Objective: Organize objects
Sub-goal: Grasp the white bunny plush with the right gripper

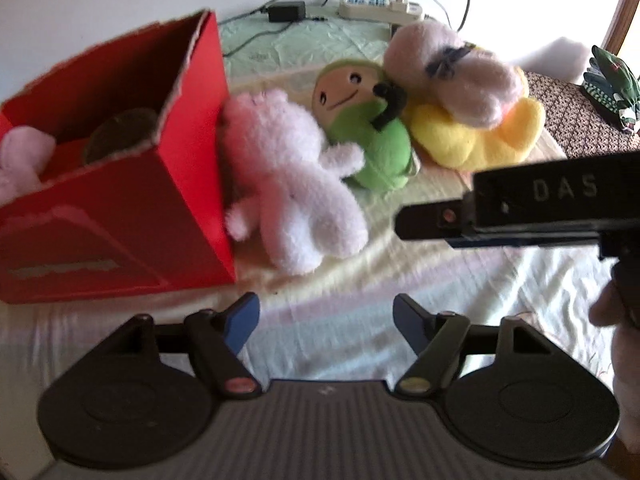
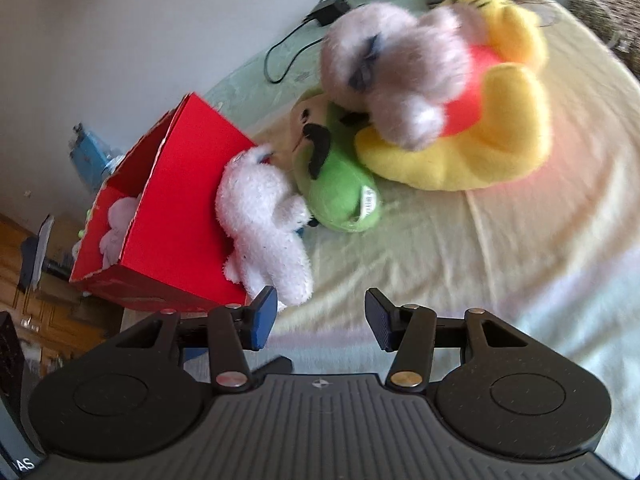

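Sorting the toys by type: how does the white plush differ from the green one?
The white plush is fluffy with stubby limbs and leans against the red box; the green plush is smooth, rounded, shows a tan smiling face, and lies clear of the box. Both are soft toys lying outside the box, touching each other.

Fluffy cloth toys [image 1: 296,184]; matt red cardboard box [image 1: 120,200].
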A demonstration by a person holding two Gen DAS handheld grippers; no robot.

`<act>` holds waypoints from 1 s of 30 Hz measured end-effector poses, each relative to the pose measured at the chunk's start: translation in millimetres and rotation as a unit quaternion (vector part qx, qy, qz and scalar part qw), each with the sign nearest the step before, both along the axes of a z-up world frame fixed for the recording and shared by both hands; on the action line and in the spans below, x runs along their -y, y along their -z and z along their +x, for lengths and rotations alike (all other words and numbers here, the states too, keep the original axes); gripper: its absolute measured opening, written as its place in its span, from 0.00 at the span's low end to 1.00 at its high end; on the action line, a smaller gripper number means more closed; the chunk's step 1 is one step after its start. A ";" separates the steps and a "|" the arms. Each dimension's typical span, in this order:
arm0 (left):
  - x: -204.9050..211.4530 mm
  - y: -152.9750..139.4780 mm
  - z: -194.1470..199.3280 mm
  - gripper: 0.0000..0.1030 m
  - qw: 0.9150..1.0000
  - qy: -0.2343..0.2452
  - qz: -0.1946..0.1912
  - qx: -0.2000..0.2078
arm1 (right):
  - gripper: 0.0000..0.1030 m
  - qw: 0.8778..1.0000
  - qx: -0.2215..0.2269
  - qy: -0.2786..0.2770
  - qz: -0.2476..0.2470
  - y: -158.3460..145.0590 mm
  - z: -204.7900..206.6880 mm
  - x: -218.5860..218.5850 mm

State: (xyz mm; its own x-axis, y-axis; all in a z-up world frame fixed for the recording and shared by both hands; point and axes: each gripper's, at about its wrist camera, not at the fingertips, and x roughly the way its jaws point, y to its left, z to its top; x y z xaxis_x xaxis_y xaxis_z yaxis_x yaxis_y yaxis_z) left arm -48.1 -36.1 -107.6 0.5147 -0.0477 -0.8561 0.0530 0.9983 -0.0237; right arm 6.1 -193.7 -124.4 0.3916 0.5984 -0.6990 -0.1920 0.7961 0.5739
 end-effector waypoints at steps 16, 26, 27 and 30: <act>-41.7 19.4 11.9 0.67 1.000 -0.017 -0.021 -0.006 | 0.39 0.997 -0.031 -0.037 0.065 28.1 30.1 -37.7; -47.9 4.2 5.8 0.68 0.998 0.001 -0.056 -0.001 | 0.25 0.996 0.012 -0.073 0.042 10.5 9.4 -31.0; -48.0 3.0 3.5 0.68 0.998 0.005 -0.060 -0.001 | 0.24 0.996 0.015 -0.077 0.037 8.9 9.0 -30.1; -44.2 -0.4 -5.1 0.68 0.998 0.019 -0.064 -0.002 | 0.24 0.996 0.016 -0.088 0.027 5.2 0.3 -22.7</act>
State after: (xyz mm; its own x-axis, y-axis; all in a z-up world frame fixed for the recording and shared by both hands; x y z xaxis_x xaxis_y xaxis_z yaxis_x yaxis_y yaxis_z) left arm -53.2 8.1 -107.2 0.5074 -0.1771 -0.8433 0.0908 0.9842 -0.1520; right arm 6.4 -171.0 -129.7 0.2980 0.6968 -0.6524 -0.3444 0.7160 0.6073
